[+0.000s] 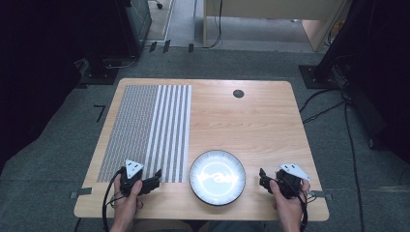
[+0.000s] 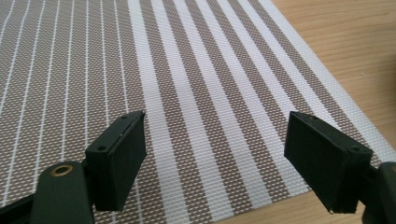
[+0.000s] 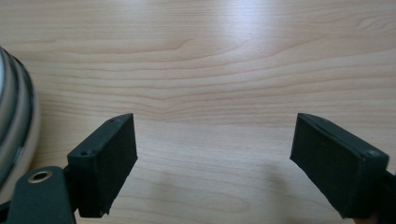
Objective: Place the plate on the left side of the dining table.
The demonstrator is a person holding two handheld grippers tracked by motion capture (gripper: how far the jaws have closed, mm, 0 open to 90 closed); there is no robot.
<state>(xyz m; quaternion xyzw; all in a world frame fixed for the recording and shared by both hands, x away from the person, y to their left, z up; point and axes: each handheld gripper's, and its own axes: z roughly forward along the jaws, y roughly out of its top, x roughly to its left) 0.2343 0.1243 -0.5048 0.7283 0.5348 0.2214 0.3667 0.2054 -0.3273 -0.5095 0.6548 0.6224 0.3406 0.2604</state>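
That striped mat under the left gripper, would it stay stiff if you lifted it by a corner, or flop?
The striped mat looks thin and woven, lying fully flat on the table, so it would probably bend and droop. It seems light for its size. Pushed, it may well slide on the smooth wood.

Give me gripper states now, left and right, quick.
Left gripper: open, nothing held, fingers over the near edge of the striped placemat.
Right gripper: open, nothing held, over bare table beside the plate.
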